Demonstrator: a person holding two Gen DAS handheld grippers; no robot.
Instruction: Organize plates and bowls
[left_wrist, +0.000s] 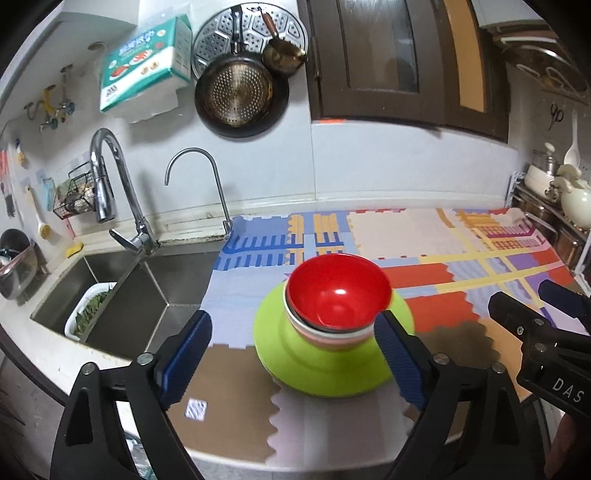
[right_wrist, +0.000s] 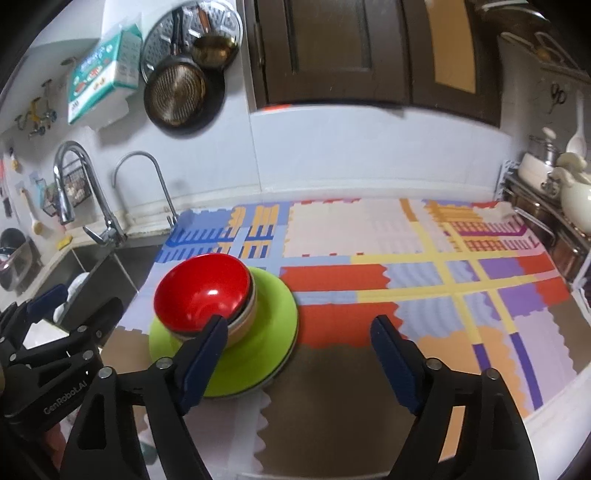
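- Kitchen wall behind, with a frying pan (left_wrist: 236, 96) and a steamer tray (left_wrist: 221, 37) hanging beside a dark cabinet (left_wrist: 373, 59).
- Down on the desk (right_wrist: 406, 236), a colourful patchwork mat covers the surface, and a steel sink (left_wrist: 129, 295) sits off to its left with two taps (left_wrist: 110, 177) above it.
- Centre stage: a lime green plate (left_wrist: 325, 365) lies flat on the mat, near the sink edge.
- Stacked on that plate are bowls, a red bowl (left_wrist: 338, 291) nested on top of a pale striped bowl (left_wrist: 328, 338).
- Left gripper (left_wrist: 291, 354) hangs in front of the stack, fingers (left_wrist: 188, 354) spread wide, nothing gripped; the stack shows between them.
- Right gripper (right_wrist: 306, 362) sits to the right of the plate, fingers (right_wrist: 395, 362) also wide apart and holding nothing, with bare mat between them.
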